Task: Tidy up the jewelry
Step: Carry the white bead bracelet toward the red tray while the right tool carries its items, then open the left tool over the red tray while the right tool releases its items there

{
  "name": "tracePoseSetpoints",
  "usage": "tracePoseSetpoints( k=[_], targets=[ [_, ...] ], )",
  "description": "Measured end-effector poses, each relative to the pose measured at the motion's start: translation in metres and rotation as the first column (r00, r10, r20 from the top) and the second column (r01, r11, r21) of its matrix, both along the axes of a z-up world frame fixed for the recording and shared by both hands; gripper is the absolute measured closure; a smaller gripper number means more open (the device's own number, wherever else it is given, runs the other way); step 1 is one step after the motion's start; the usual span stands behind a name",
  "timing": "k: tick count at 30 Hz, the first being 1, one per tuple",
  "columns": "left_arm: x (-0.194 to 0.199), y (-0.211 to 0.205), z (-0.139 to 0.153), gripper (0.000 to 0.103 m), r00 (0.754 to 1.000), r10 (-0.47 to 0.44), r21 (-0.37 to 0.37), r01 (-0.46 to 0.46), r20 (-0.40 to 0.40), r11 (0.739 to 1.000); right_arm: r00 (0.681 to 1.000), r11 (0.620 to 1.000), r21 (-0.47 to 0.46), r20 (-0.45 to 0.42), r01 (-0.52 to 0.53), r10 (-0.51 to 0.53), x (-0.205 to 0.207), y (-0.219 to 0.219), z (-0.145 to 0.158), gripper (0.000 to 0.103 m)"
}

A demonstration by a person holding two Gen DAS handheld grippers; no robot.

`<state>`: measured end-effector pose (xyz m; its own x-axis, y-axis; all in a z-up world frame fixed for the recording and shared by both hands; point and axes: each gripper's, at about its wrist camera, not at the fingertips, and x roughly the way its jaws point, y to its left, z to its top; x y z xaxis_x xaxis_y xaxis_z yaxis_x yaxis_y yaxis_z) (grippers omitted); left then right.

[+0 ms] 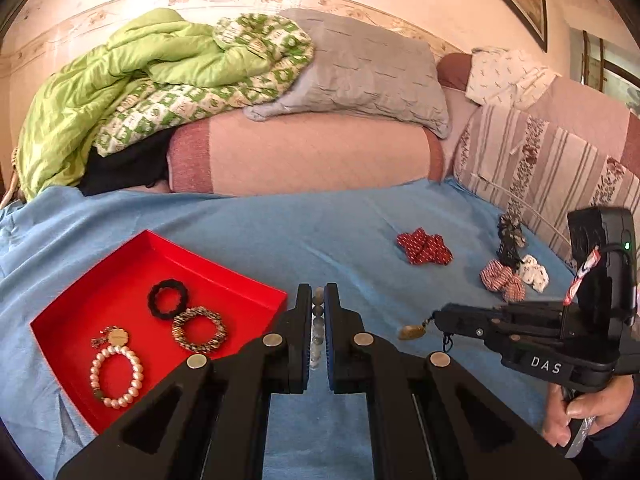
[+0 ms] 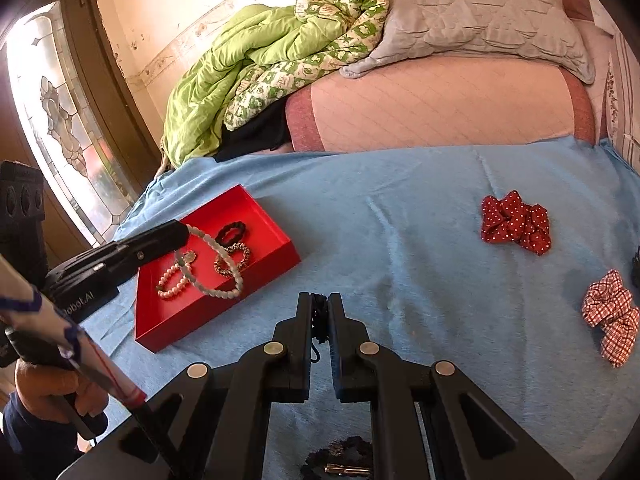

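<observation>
The left claw [image 1: 319, 320] pinched a pale grey bead bracelet [image 2: 216, 264] — dangling it over the red tray [image 1: 64, 320]; the right claw [image 2: 320, 320] squeezed a black cord [image 2: 319, 316].

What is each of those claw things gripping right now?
Left gripper: shut on a grey-and-white beaded bracelet.
Right gripper: shut on a black cord with a gold pendant.

"DAS" on right tool [image 1: 434, 316]

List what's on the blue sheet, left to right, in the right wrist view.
Red tray → red polka-dot scrunchie → red checked scrunchie.
</observation>
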<state>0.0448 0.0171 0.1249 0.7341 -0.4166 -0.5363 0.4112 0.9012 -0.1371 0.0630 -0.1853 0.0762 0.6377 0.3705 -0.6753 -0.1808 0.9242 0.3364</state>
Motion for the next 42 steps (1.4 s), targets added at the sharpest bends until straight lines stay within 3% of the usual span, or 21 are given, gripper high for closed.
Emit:
tracePoseSetpoints(
  k=[11, 21, 31, 42],
  targets=[
    [0.015, 0.046, 0.004, 0.098, 0.997, 0.081, -0.063, -0.082, -0.018, 0.995, 1.0, 1.0, 0.018, 0.007, -0.017, 0.017, 0.002, 0.027, 0.005, 0.095],
    [0.027, 0.101, -0.003, 0.098, 0.981, 0.181, -0.103, -0.187, -0.067, 0.977, 0.996, 0.993, 0.072, 0.02, -0.089, 0.088, 0.021, 0.081, 0.022, 0.095],
    [0.042, 0.135, -0.019, 0.098, 0.959, 0.249, -0.134, -0.267, -0.137, 0.954, 0.989, 0.986, 0.08, -0.013, -0.147, 0.149, 0.073, 0.137, 0.025, 0.094],
    [0.054, 0.12, -0.035, 0.097, 0.957, 0.213, -0.12, -0.239, -0.198, 0.963, 0.985, 0.995, 0.019, -0.143, -0.098, 0.099, 0.15, 0.157, -0.018, 0.095]
  ],
)
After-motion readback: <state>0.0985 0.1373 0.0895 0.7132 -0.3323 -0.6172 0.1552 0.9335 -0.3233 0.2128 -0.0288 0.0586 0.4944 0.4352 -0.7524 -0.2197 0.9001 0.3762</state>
